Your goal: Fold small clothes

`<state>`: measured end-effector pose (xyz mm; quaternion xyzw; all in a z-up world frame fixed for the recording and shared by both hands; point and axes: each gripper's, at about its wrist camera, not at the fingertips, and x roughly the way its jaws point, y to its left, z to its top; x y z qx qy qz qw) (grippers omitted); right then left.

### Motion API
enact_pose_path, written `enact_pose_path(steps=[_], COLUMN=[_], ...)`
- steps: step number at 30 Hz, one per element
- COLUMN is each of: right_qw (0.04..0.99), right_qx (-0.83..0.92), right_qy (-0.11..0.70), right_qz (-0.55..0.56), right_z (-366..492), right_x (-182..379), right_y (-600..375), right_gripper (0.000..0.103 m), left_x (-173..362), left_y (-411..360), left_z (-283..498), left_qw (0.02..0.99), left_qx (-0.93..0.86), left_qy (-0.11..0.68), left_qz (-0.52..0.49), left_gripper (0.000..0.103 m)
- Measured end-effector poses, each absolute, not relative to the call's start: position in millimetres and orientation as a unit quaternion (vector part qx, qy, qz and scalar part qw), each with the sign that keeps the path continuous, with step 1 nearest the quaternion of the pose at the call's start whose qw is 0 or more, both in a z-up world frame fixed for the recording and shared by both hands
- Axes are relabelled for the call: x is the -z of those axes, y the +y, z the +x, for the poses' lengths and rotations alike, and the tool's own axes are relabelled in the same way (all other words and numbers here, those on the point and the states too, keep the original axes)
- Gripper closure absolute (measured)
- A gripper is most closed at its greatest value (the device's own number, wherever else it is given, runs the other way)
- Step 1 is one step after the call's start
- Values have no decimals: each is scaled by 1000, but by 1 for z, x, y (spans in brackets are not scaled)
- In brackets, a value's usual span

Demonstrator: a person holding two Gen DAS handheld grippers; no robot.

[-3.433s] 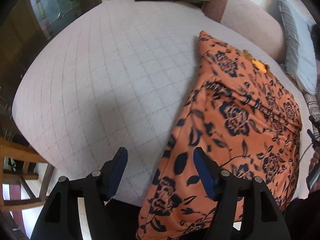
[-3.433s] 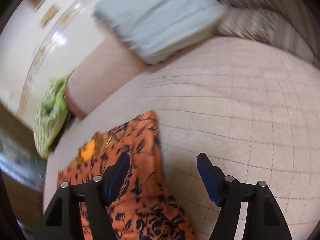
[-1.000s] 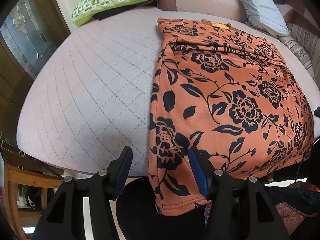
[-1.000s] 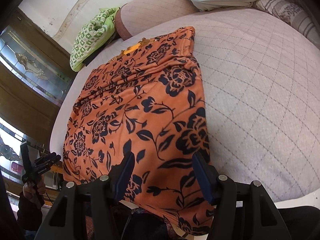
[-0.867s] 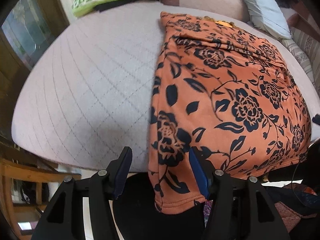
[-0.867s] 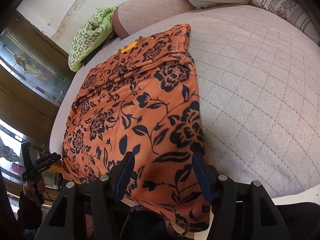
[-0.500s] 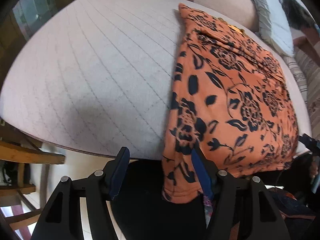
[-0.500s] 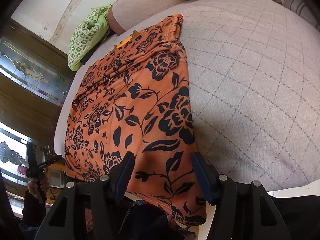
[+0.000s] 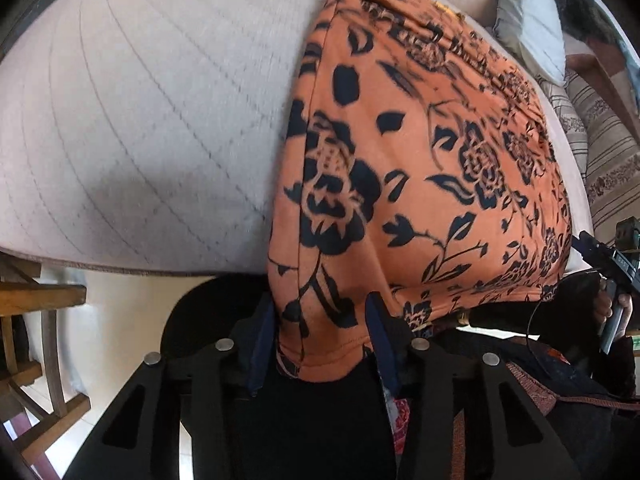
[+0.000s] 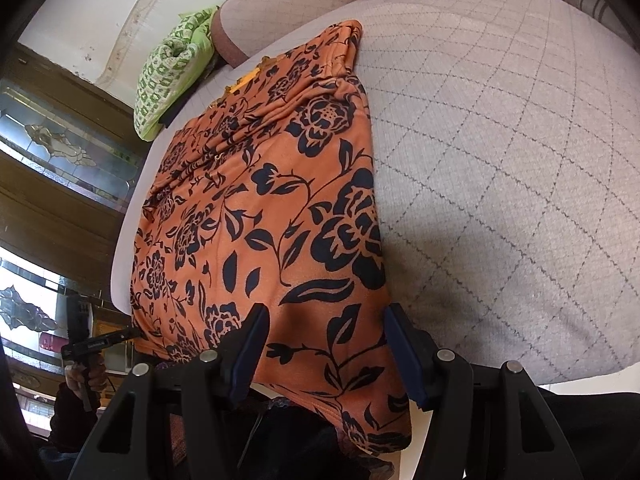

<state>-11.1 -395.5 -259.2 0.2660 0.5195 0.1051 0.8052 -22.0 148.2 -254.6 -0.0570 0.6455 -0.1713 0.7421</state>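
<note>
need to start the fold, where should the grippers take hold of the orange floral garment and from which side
Grip the orange floral garment at its near hem, one corner per gripper, coming in from the bed's near edge. That hem hangs free over the edge, so fingers can close on both faces. The left gripper and right gripper already straddle those corners, open.

Left gripper (image 9: pixel 322 342) jaws spread wide; right gripper (image 10: pixel 328 350) likewise parted, both level.

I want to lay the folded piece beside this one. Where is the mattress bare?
Bare quilted mattress lies on the right gripper side of the orange floral garment, reaching the pillows. Another bare stretch flanks its other edge. The near hem is crowded by both grippers.
</note>
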Motion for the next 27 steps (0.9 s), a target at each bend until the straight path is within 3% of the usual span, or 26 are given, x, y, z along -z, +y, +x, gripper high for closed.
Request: enact_pose_path(steps=[13,16,17,21,23,27], right_qw=[766,759,751,721,710,686], right_qx=[-111,-123,-129,-136,-130,-125], right_qy=[580,589,595,637,655,677], right_qz=[256,249,255,236,225,236], right_z=[-16,-16,-17,-29,-28,-18], right_x=[276,279,280,294,305,333], right_y=[-404,-402,-403,-394,-388,-375], right_gripper=[39,39,39,38,38,39], left_x=[273,275,275,277,283,290], left_y=[135,130,129,124,121,118], left_z=[-14,-17,-18,-19,-16,-12], left_qw=[718,714,713,716,710,702], left_qx=[201,215,217,224,217,224], left_qy=[664,665,665,660,669,674], left_qz=[-57,-49,-46,-39,-42,-53], left_gripper=[62,77,78,77,68,68])
